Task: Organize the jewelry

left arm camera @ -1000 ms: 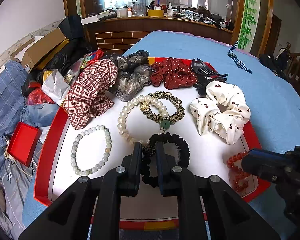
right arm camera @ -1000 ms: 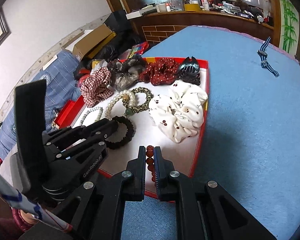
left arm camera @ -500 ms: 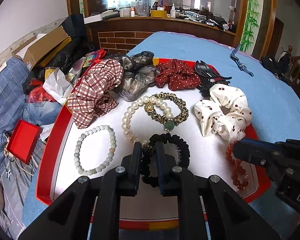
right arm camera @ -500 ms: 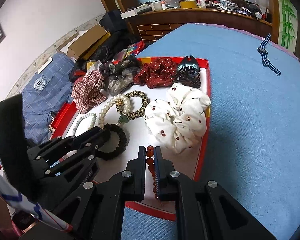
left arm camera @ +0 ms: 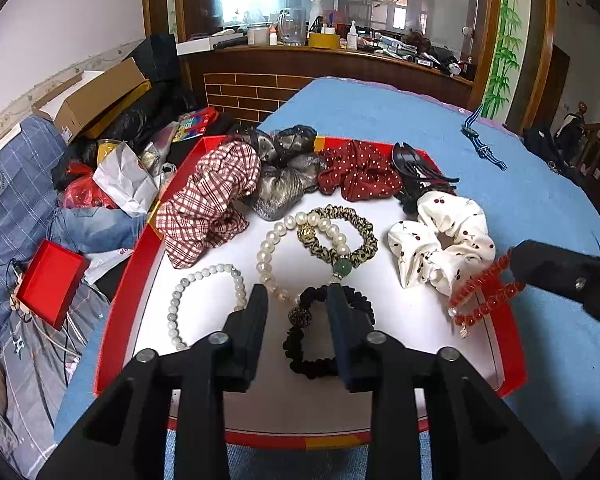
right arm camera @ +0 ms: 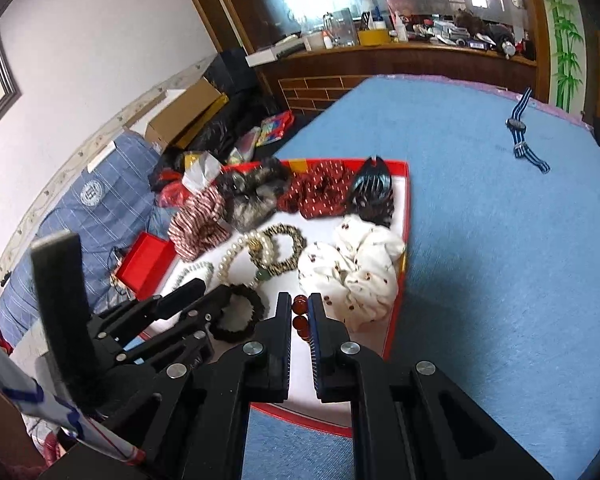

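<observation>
- Left gripper point(left arm camera: 296, 300) tilts down over the red-rimmed white tray point(left arm camera: 512, 354); jaws opening, black ruffled hair tie w/ a dark bead ball point(left arm camera: 324, 332) lying on the tray between the fingers, pads not pressing it.
- Right gripper point(right arm camera: 299, 308) also angled down, jaws pinched on the red glass-bead bracelet point(left arm camera: 482, 296); bracelet hangs off the tips, partly lifted, above the tray's right edge, near the cream cherry-print scrunchie point(left arm camera: 440, 248).
- Tray crowded at the back: plaid scrunchie point(left arm camera: 208, 204), grey shiny scrunchie point(left arm camera: 284, 184), red polka-dot scrunchie point(left arm camera: 356, 176), black claw clip point(left arm camera: 416, 168).
- Mid-tray: pale bead bracelet point(left arm camera: 204, 304), pearl bracelet point(left arm camera: 300, 252), leopard-print hair tie point(left arm camera: 340, 236).
- Bare white tray floor only at the front edge.
- Blue cloth tabletop point(right arm camera: 500, 240) wide open to the right; striped-strap watch point(right arm camera: 524, 136) far off.
- Clutter beyond the tray's left side, incl. a small red box point(left arm camera: 50, 282).
</observation>
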